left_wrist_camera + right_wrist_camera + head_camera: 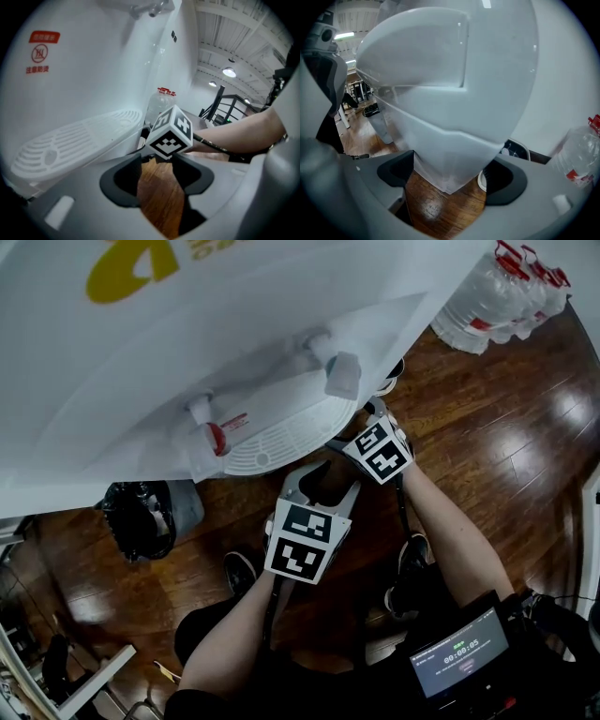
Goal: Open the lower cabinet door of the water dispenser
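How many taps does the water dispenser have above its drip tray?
2: a red-tipped tap at the head view's left and a white tap to its right. None seems hidden.

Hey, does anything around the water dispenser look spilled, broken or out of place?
Nothing stands out. The drip tray sits in place under the taps, the water bottles stand together, and no spill shows on the wooden floor.

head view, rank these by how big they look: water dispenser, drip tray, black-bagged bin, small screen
1. water dispenser
2. drip tray
3. black-bagged bin and small screen: these look about alike, and the screen sits nearer the camera, so I won't rank them.
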A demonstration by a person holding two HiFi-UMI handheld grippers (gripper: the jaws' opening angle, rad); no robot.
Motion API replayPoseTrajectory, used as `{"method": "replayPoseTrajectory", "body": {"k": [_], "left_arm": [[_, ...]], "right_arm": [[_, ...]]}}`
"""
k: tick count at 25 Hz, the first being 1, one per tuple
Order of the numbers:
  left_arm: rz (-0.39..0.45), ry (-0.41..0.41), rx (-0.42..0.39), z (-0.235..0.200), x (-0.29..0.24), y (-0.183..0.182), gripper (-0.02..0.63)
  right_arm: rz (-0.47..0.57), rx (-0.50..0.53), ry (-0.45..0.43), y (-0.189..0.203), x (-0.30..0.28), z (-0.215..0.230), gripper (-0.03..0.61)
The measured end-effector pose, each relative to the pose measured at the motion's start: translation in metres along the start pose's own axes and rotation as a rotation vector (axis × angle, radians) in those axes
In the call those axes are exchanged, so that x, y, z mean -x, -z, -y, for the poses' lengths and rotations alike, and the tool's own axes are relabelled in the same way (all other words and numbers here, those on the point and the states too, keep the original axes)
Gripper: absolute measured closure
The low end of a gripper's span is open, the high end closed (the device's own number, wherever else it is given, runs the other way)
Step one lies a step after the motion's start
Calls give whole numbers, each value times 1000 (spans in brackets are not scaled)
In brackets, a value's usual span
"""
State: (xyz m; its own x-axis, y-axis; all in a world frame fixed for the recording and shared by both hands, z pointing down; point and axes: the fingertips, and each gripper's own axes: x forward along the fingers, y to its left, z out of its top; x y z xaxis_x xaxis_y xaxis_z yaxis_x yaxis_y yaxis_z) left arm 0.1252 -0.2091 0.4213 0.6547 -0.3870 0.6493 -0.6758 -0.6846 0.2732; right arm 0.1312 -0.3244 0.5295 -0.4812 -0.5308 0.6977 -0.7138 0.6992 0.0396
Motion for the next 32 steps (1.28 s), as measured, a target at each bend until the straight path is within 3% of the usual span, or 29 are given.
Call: {"method": "replayPoseTrajectory", "body": {"k": [9, 17, 24, 28, 32], "left_arm": [[26, 19, -20, 19, 15, -3, 389], [13, -6, -52, 33, 28, 11, 388], [-44, -20, -125, 60, 46, 45, 388], [-81, -42, -100, 66, 61, 77, 389], [-63, -46, -88, 82, 76, 86, 389]], "right_arm": [[-62, -77, 41, 22, 21, -13, 117], [-151, -52, 26, 54, 54, -46, 122], [-133, -87, -4, 73, 85, -84, 183], [-121, -76, -13, 88, 104, -111, 261], [-121, -40, -36, 99, 118, -145, 295]]}}
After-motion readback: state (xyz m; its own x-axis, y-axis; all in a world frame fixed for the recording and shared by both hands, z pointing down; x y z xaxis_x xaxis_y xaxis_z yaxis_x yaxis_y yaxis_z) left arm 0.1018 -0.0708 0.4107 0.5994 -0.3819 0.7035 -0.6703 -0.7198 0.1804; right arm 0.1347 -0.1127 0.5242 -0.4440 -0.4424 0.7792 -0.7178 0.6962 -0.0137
